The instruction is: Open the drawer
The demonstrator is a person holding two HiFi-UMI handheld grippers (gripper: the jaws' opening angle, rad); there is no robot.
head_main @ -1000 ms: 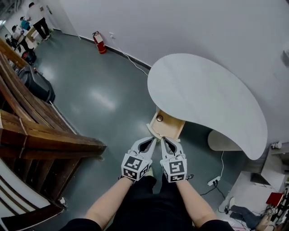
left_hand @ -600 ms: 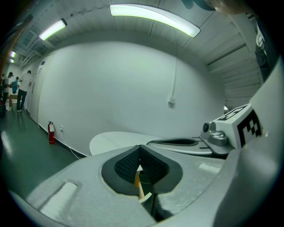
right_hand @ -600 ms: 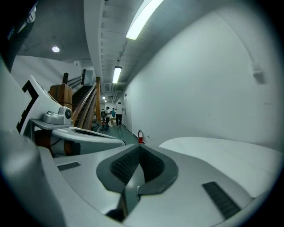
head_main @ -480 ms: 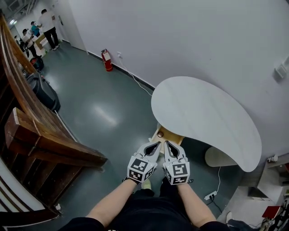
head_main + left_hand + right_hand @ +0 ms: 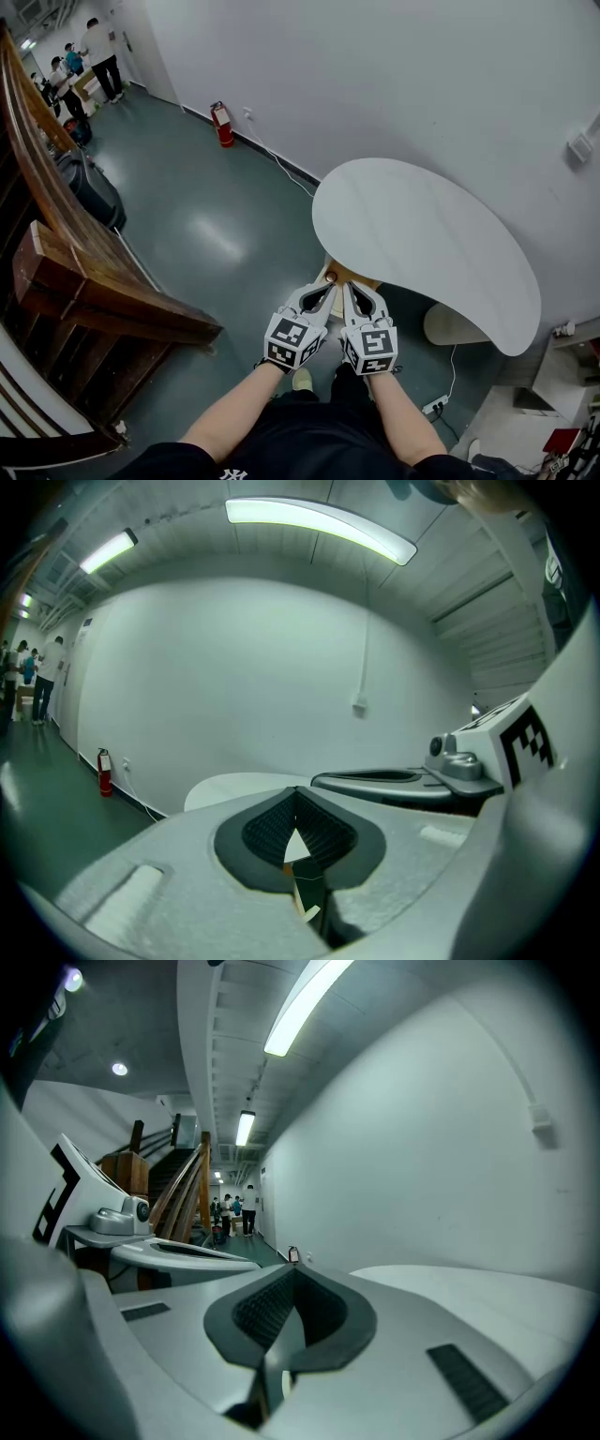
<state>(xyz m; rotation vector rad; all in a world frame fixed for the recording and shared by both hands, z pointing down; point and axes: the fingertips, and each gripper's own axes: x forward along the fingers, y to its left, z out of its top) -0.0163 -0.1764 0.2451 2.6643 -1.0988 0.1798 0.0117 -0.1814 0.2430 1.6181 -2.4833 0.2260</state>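
Over the last 1 s both tongs have moved up to the drawer [image 5: 358, 277], which juts from under the near edge of the white table [image 5: 422, 234]. Its knob [image 5: 331, 277] now sits right at the tip of the left tongs [image 5: 326, 288]. The right tongs [image 5: 349, 287] are just beside them. Both are pinched together on nothing, so we judge the pull is not yet secured. Only the head view shows drawer and knob. The 2 gripper views look over the table at the wall, with a wooden sliver below the left pads [image 5: 319, 832]
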